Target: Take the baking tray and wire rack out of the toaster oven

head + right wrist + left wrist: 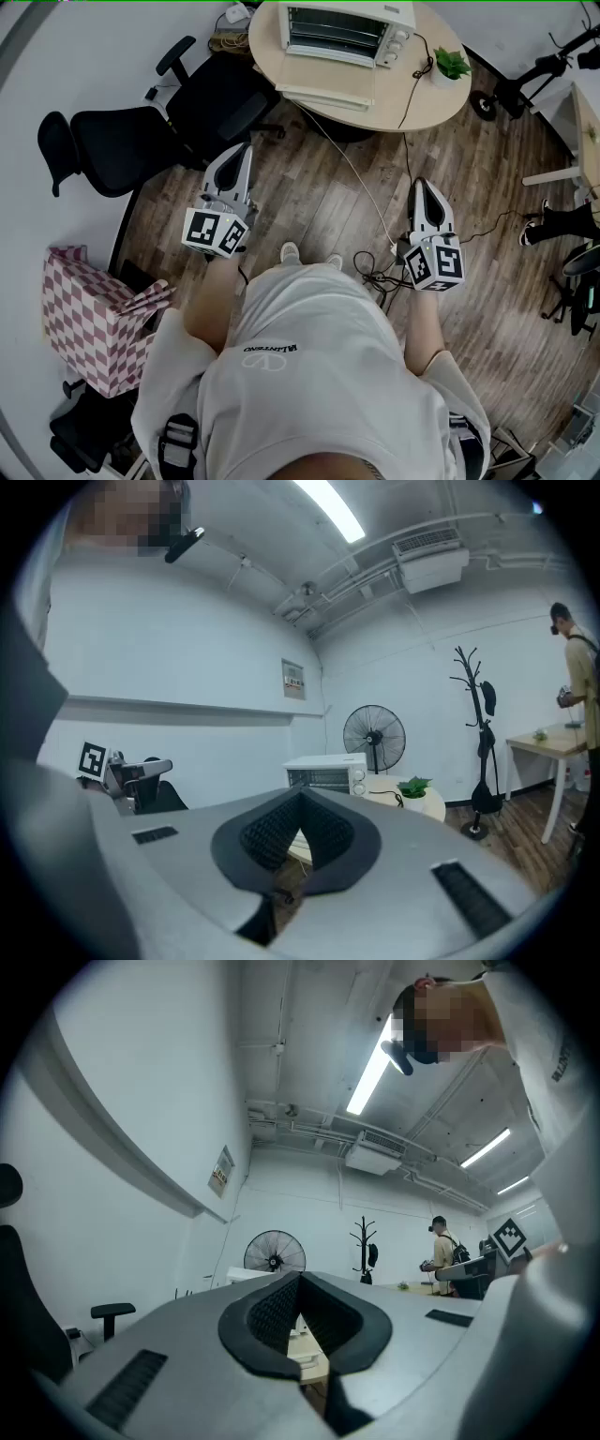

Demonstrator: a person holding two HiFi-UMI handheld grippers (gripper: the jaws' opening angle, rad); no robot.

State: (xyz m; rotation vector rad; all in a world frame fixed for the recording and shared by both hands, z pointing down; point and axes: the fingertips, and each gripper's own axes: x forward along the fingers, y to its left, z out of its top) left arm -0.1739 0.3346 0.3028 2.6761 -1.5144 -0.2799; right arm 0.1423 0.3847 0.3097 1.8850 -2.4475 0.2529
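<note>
We see the toaster oven [345, 30] cut off by the head view's top edge, and what sits inside it is too small to make out. In the right gripper view, the right gripper [300, 803] hides the oven's lower part. Past the left gripper [298, 1288] we glimpse only a sliver of table [307, 1342].
</note>
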